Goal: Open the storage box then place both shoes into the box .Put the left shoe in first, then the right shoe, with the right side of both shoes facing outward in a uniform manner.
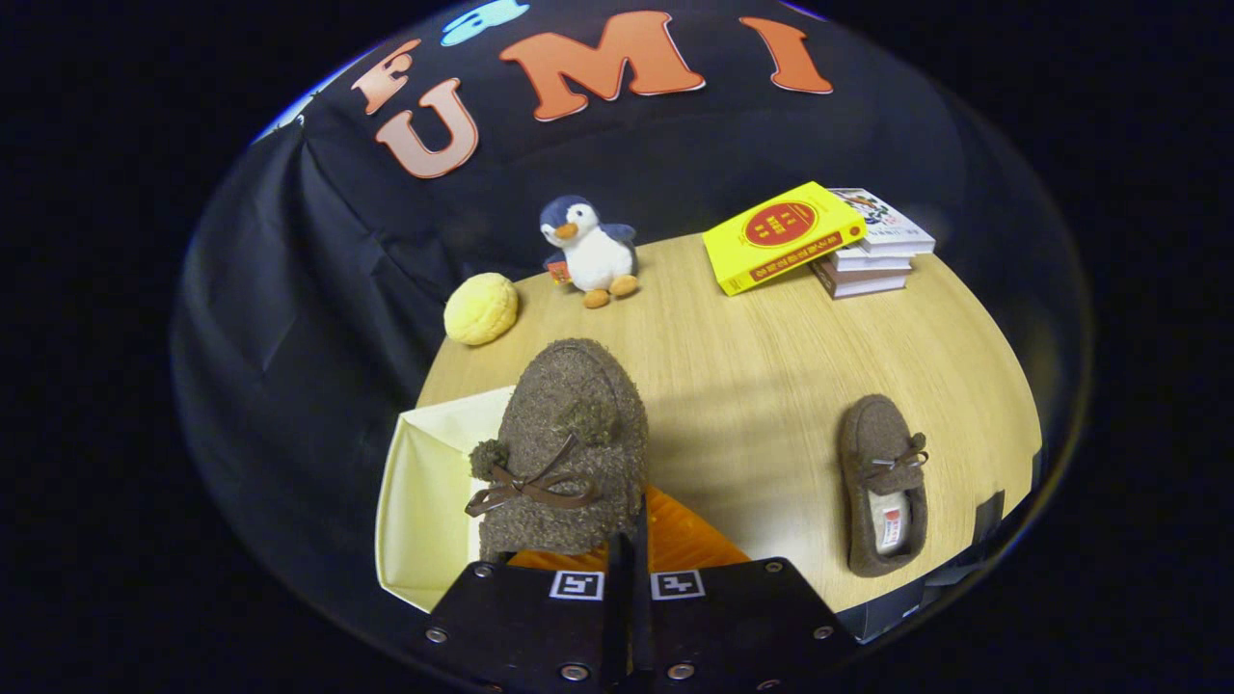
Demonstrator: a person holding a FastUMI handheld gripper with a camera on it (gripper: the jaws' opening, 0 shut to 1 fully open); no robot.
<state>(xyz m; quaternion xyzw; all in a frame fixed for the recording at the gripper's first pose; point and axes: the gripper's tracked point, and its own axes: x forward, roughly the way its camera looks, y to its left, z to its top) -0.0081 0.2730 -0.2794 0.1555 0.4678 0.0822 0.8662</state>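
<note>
Shoe [564, 443] number one is hanging in the lower middle of the frame, and the claw [627, 569] is squeezing its heel end tight. It is floating over the open storage box [424, 501] at lower left. Lowering it slowly and straight, right side facing out, is looking wise. The other shoe [882, 487] is waiting on the counter [752, 366] at lower right. Its small inside label is too tiny for reading.

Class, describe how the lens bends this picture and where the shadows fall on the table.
Gripper view: fisheye curves the table edge; the shoe held in the hand-held gripper casts a soft shadow rightward; the penguin and books look sharp.
</note>
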